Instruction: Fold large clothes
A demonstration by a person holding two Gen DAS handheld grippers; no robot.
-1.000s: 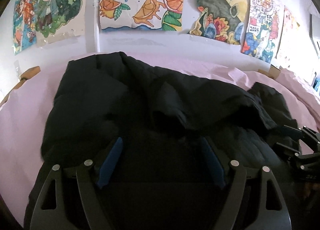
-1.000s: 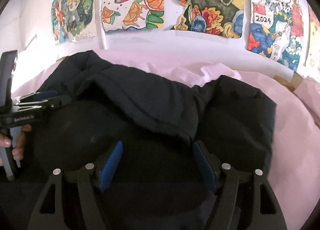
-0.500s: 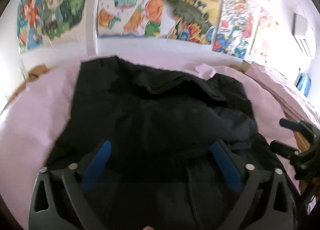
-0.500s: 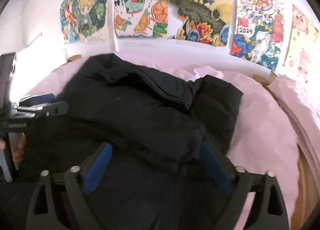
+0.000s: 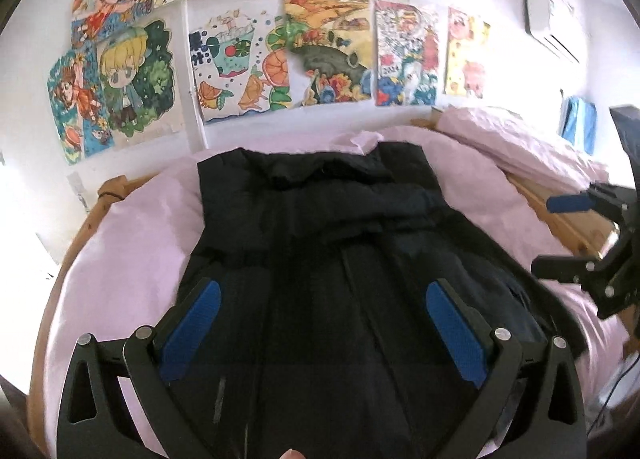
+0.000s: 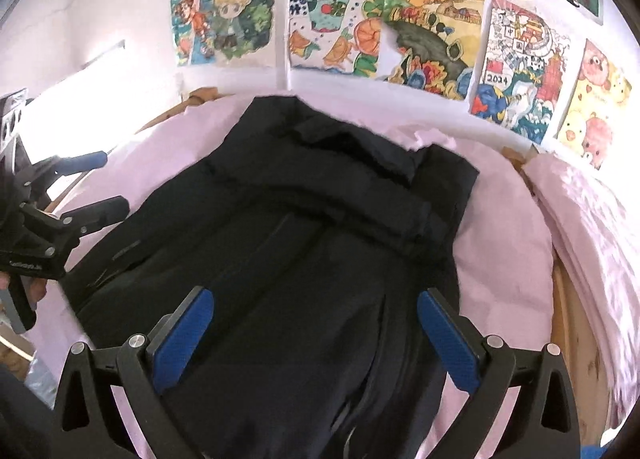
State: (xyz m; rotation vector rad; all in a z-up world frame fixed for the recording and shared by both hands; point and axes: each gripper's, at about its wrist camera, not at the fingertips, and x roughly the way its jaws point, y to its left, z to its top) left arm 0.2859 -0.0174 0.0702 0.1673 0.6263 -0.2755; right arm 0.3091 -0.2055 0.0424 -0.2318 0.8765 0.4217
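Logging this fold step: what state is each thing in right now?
Jacket: spread lengthwise on the bed, sleeves folded across its upper part.
Left claw: open, holding nothing.
Right claw: open, holding nothing.
Sheet: pink, wrinkled, under the jacket.
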